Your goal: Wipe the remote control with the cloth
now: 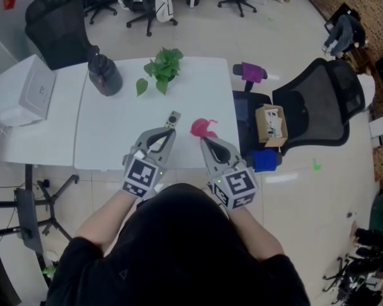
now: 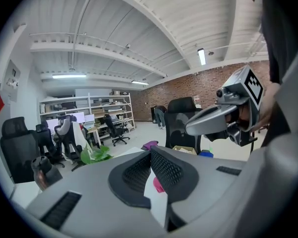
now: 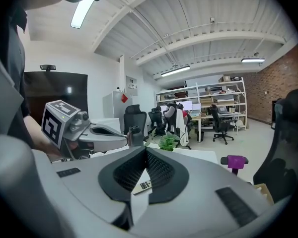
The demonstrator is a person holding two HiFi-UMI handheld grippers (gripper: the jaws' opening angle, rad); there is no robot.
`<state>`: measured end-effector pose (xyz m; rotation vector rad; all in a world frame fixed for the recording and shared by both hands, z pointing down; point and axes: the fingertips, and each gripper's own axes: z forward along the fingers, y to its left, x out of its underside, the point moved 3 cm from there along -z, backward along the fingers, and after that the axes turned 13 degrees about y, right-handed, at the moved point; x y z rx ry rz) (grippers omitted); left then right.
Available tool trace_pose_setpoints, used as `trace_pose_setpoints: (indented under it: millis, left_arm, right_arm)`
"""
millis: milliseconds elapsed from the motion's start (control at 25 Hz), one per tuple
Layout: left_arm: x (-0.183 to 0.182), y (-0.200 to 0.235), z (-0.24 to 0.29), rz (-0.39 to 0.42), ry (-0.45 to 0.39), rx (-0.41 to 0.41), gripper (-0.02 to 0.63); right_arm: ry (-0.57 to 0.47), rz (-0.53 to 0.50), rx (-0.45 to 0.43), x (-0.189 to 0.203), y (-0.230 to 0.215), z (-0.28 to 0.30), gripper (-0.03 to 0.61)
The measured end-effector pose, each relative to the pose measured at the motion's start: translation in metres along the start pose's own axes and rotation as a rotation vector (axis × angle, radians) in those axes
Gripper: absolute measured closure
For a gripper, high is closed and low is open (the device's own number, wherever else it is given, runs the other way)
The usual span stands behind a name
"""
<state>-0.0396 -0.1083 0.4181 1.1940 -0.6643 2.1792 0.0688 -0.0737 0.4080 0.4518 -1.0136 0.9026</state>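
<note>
Both pairs of jaws are closed tight with nothing between them. The left gripper (image 1: 166,132) hangs over the desk (image 1: 108,139), with the remote (image 1: 173,118) just past its tip at 12 o'clock, long axis running 12 to 6. The cloth (image 1: 203,128) lies at 12 o'clock just off the right gripper (image 1: 205,140), at 3 o'clock from the remote.
</note>
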Motion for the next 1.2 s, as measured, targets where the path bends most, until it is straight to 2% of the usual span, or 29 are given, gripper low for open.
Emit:
trace_pose_setpoints:
  millis: [520, 680, 1200]
  left_arm:
    - [0.0042, -0.0067, 0.0012, 0.035, 0.011, 0.023, 0.614]
    - [0.0018, -0.0086, -0.0004, 0.002, 0.011, 0.018, 0.614]
    - [0.003, -0.0087, -0.0002, 0.01, 0.014, 0.02, 0.614]
  right_arm:
    - [0.015, -0.013, 0.011, -0.0007, 0.0031, -0.0005, 0.571]
    - [0.017, -0.007, 0.01, -0.002, 0.0044, -0.002, 0.571]
    - [0.009, -0.029, 0.0, 0.0022, 0.004, 0.0007, 0.571]
